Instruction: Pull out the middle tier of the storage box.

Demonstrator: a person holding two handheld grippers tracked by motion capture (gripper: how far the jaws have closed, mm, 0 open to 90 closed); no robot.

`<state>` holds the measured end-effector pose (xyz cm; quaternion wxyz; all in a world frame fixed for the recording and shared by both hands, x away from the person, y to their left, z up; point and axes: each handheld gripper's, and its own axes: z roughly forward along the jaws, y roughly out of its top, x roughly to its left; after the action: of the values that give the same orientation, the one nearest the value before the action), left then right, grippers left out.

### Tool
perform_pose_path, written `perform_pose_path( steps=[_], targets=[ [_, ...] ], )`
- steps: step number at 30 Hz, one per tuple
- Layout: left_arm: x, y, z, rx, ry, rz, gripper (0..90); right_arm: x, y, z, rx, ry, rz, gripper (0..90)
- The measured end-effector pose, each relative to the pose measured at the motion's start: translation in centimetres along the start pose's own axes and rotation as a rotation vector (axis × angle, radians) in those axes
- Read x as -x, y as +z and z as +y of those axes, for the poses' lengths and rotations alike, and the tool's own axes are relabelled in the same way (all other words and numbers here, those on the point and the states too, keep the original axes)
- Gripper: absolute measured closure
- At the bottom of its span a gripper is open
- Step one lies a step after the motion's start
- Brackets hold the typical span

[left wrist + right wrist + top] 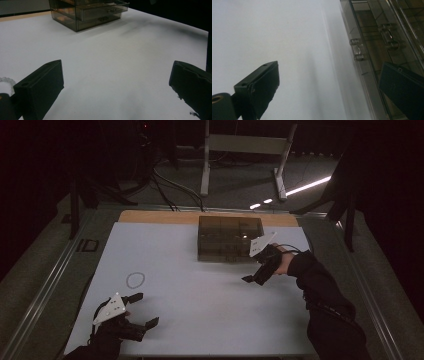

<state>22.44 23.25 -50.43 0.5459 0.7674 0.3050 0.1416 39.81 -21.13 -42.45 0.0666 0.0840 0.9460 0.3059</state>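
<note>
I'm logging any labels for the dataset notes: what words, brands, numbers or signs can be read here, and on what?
None: no readable text on the smoky clear drawer box, the white table, the beaded ring, the left gripper or the right gripper.

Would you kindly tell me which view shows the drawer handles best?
The right gripper view: the clear drawer handles appear close and sharp. The left gripper view shows them small and distant, and the high view shows the drawer box from above, handles indistinct.
</note>
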Motion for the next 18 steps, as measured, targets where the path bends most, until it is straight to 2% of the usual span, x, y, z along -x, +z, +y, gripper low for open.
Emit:
perform_pose_path(
  steps=[6, 15, 18],
  targets=[
    [0.0, 0.0, 0.0, 0.002, -0.002, 0.0, 1.0, 1.0, -0.7, -0.1, 0.002, 0.015, 0.014, 4.0],
    [0.0, 0.0, 0.0, 0.002, -0.003, -0.001, 1.0, 2.3, -0.9, 0.4, 0.018, -0.005, 0.056, 6.9],
    [0.0, -0.1, 0.0, 0.005, -0.007, -0.003, 1.1, 2.6, -1.0, 0.4, 0.013, -0.016, 0.067, 11.2]
  ],
)
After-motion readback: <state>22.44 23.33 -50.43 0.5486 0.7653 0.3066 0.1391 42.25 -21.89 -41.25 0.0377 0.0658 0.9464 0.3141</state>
